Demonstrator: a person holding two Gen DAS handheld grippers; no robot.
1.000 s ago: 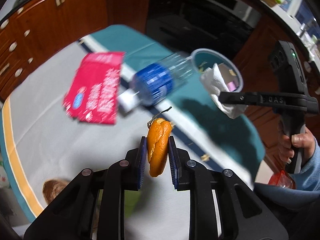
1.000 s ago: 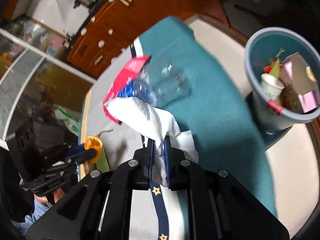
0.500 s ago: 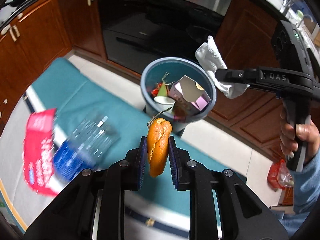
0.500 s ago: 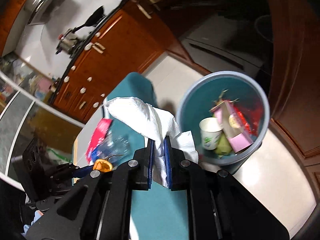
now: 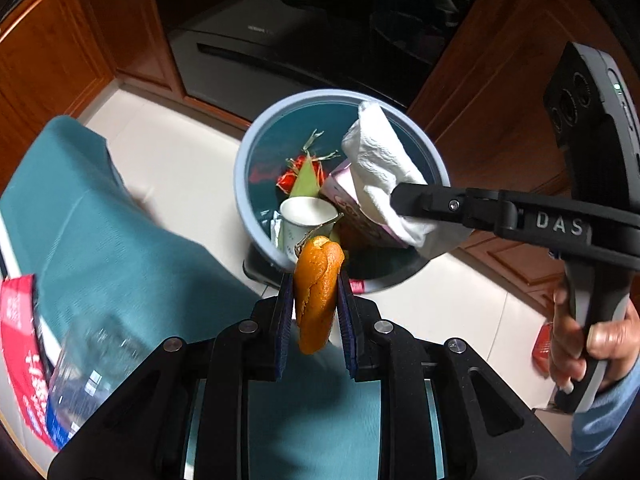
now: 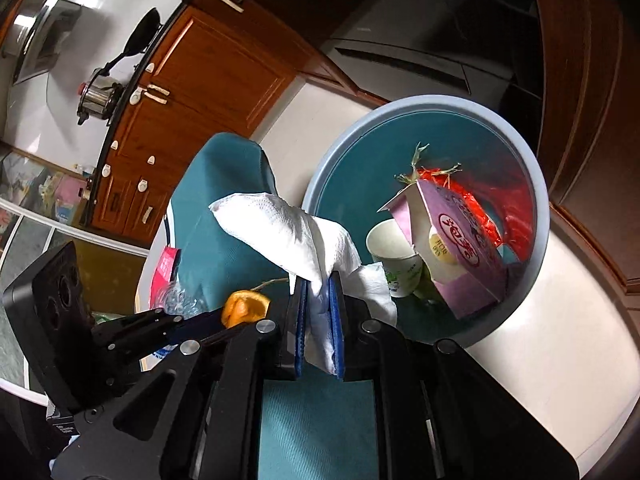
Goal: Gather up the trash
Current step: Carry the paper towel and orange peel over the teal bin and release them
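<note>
A grey-blue trash bin (image 5: 240,168) stands on the pale floor beside the table. My left gripper (image 5: 315,292) is shut on an orange peel (image 5: 318,296) that hangs at the bin's near rim. My right gripper (image 5: 400,200) comes in from the right, shut on a white paper napkin (image 5: 380,160) held over the bin's opening. In the right wrist view the napkin (image 6: 296,236) sticks up between the blue pads (image 6: 336,320), just left of the bin (image 6: 536,184). The left gripper (image 6: 216,320) with the peel (image 6: 245,306) is at the lower left there.
The bin holds a paper cup (image 5: 304,216), a pink carton (image 6: 456,248) and red wrapping (image 6: 516,220). On the teal-covered table (image 5: 100,248) lie a red packet (image 5: 20,340) and a clear bottle (image 5: 92,364). Wooden cabinets and a dark oven stand behind. A hand (image 5: 592,344) grips the right handle.
Both grippers have swung from above the table to the bin, each keeping its load. The bin now looks much nearer, and the packet and bottle have slid to the left edge.
</note>
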